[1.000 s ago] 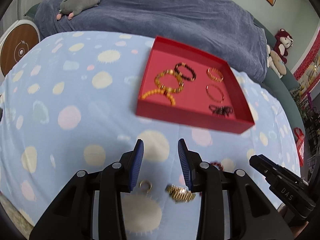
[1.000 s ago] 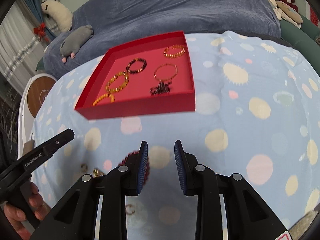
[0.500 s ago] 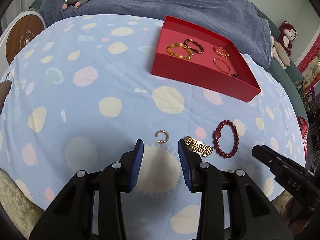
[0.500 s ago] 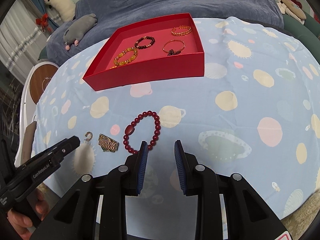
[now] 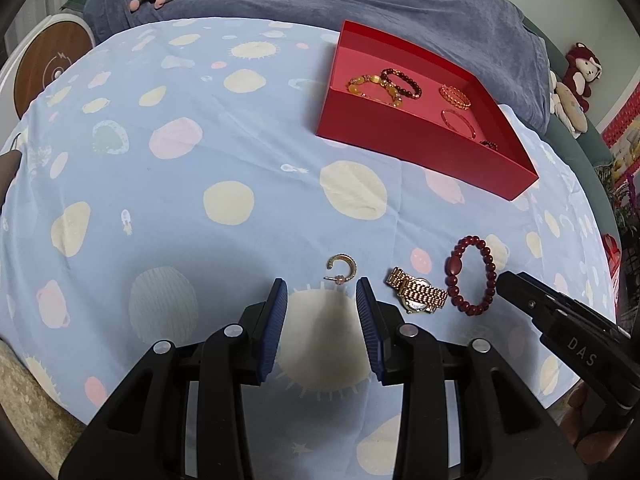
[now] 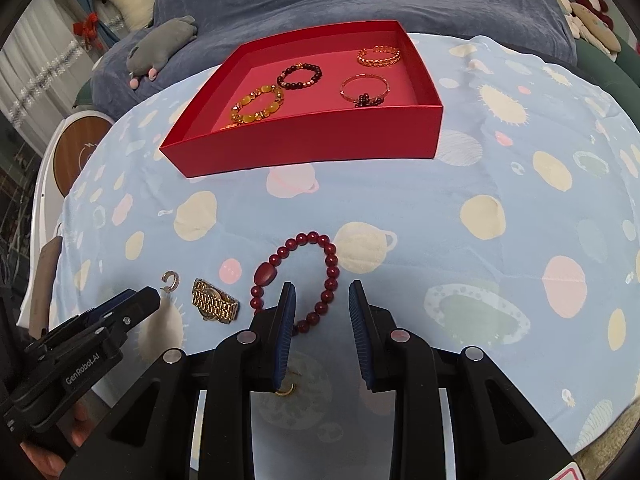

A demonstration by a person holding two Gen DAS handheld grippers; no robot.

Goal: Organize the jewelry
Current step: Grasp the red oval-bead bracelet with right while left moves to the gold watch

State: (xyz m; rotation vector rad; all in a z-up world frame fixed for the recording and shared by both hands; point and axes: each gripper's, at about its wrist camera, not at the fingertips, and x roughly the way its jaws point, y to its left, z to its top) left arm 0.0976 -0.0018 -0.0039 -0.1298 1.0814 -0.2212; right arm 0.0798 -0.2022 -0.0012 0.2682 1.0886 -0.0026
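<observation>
We see three loose pieces in a row on the pale blue cloth with cream and pink dots [image 5: 168, 184]: a small gold hoop earring [image 5: 341, 268], a gold metal link watch [image 5: 416, 295] just beside it, and a dark red round-bead bracelet with one larger oval bead [image 5: 472, 276] next to the watch. Another small gold ring-like piece [image 6: 286, 390] lies low between the right gripper's arms. Farther back on the cloth stands the shallow red cardboard tray [image 6: 304, 148], which holds a yellow bead bracelet [image 6: 258, 105], a dark bead bracelet [image 6: 300, 76], a gold chain bangle [image 6: 379, 56] and a thin gold bangle [image 6: 364, 87] with a dark beaded piece at its edge.

Our left gripper [image 5: 322, 300] hangs just short of the earring, jaws partly apart and empty. Our right gripper [image 6: 322, 304] stands over the red bracelet's near side, jaws partly apart, gripping nothing.
</observation>
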